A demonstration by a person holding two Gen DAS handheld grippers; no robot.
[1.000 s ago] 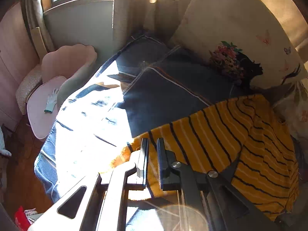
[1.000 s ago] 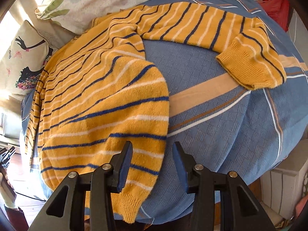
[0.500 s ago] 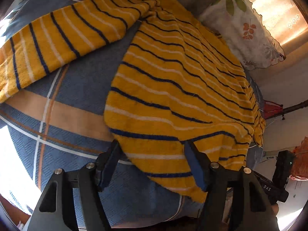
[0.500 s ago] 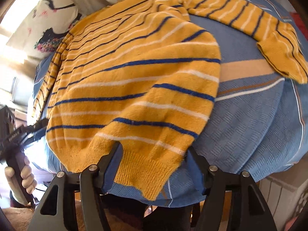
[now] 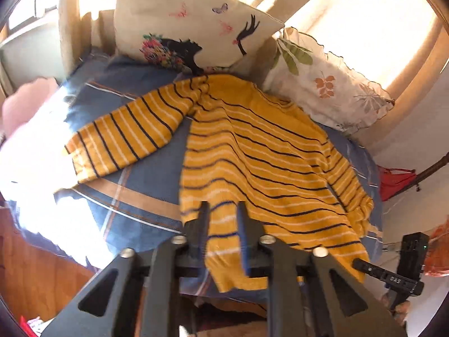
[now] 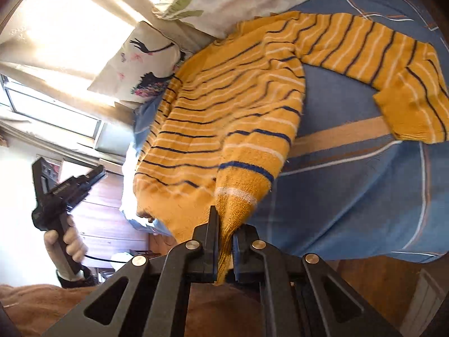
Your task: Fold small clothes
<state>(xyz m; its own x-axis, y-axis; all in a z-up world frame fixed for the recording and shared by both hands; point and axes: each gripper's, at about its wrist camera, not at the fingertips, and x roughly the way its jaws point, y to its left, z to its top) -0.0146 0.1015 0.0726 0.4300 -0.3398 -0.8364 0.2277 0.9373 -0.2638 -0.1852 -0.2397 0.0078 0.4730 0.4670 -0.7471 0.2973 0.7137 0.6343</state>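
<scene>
A yellow sweater [image 5: 261,151] with navy and white stripes lies spread on a blue bedspread [image 5: 146,179], one sleeve out to each side. My left gripper [image 5: 221,210] straddles the sweater's hem at the near bed edge, its jaws partly closed with a strip of hem between them and a gap still showing. My right gripper [image 6: 224,221] is shut on the sweater's other hem corner [image 6: 233,210], which is bunched between the jaws and lifted off the bed. The sweater also shows in the right wrist view [image 6: 224,112]. Each gripper shows in the other's view.
Two printed pillows [image 5: 196,28] [image 5: 322,84] lean at the head of the bed behind the sweater. A red item [image 5: 393,182] hangs right of the bed. A window [image 6: 50,109] and wooden floor [image 5: 36,275] lie on the left side.
Both grippers have narrowed from wide open around the sweater's hem. The right one has closed on the hem corner and lifted it. The left one has drawn back from the bed.
</scene>
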